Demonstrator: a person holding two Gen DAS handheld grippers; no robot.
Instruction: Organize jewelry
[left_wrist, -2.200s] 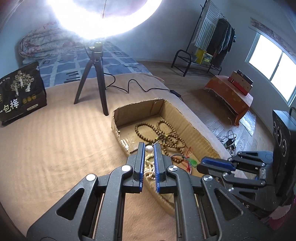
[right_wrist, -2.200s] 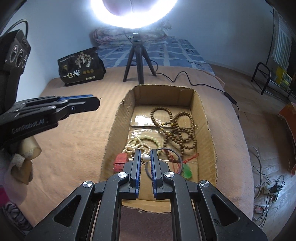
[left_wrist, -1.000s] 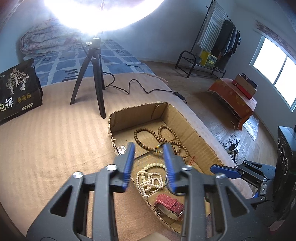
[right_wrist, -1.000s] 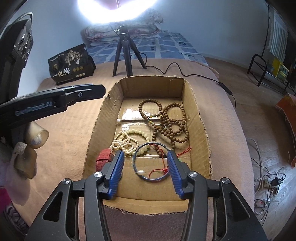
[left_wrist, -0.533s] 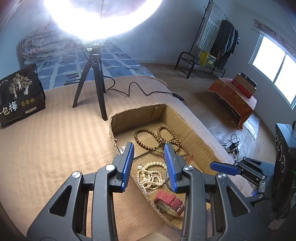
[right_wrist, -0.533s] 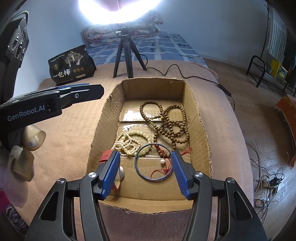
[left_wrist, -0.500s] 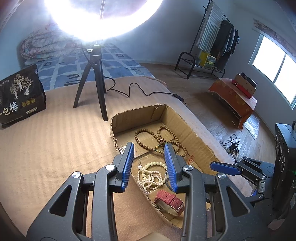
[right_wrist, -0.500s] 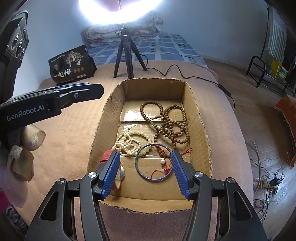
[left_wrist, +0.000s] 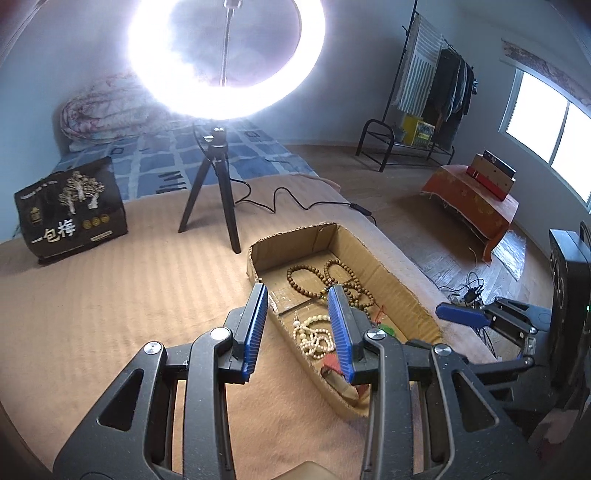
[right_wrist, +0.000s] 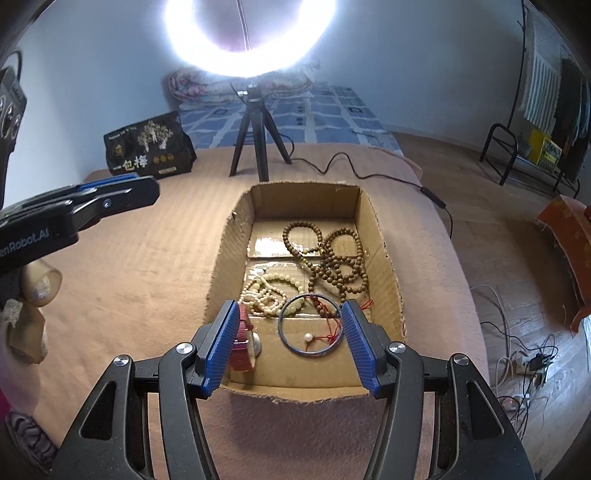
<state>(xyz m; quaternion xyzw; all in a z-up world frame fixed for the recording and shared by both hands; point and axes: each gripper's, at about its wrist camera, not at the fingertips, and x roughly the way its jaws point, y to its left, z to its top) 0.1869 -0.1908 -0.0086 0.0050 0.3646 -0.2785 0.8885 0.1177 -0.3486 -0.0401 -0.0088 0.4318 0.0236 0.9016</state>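
Observation:
A cardboard box (right_wrist: 384, 258) lies on the tan blanket and holds the jewelry. Inside are brown wooden bead strands (right_wrist: 332, 258), a cream bead necklace (right_wrist: 266, 291), a dark bangle (right_wrist: 295, 345) with a small pearl (right_wrist: 307, 336) inside its ring, and a red watch strap (right_wrist: 243, 339). My right gripper (right_wrist: 290, 306) hovers open above the box's near end, nothing between its fingers. My left gripper (left_wrist: 298, 288) is open and bare above the box's (left_wrist: 388, 280) left wall; it also shows at the left as the left gripper (right_wrist: 122, 192). The right gripper (left_wrist: 458, 317) sits beyond the box.
A ring light on a black tripod (right_wrist: 255, 147) stands behind the box, its cable (right_wrist: 369, 173) trailing right. A black printed bag (right_wrist: 147, 151) sits at the back left. The blanket's edge drops to a wooden floor with cables (right_wrist: 517, 350) on the right.
Both grippers were shut on small pearls two seconds ago and have since opened. Both have lifted and drawn back from the box. A pearl now lies inside the bangle.

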